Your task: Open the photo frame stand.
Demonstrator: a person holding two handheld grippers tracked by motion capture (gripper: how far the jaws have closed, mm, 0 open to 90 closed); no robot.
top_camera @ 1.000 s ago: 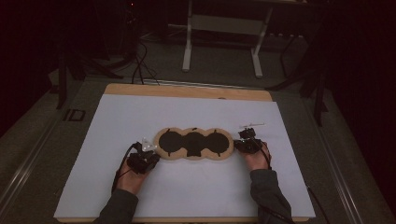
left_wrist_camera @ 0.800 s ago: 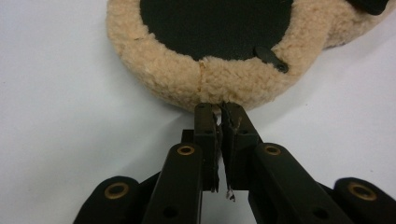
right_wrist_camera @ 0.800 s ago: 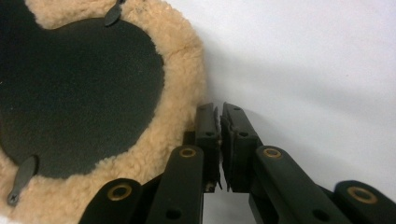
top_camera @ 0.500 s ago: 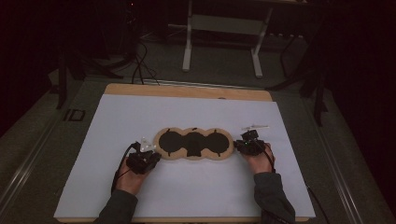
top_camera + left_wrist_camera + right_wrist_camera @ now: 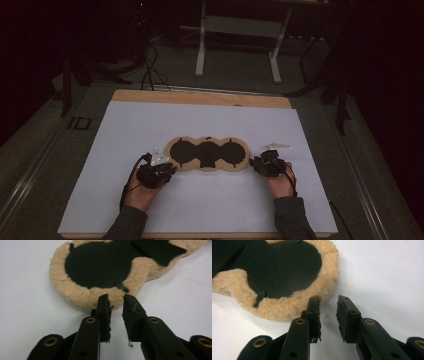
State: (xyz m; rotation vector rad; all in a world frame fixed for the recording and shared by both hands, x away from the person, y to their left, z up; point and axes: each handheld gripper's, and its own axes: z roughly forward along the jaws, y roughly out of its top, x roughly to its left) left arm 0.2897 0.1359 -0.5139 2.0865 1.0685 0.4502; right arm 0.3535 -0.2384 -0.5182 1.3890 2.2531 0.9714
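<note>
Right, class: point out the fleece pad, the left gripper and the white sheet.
fleece pad (image 5: pixel 208 154): high view, on its black middle lobe.
left gripper (image 5: pixel 116 301): left gripper view, midway between the tips of its fingers.
white sheet (image 5: pixel 210 120): high view, on a bare part behind the pad.

A white sheet covers the wooden counter. Beyond it, a grey metal stand and black cables sit on the dark floor.

The high view looks forward and down on the whole table from far. Each gripper view looks along its own jaws, very close and low. All three share the fleece pad, seen from opposite ends.
</note>
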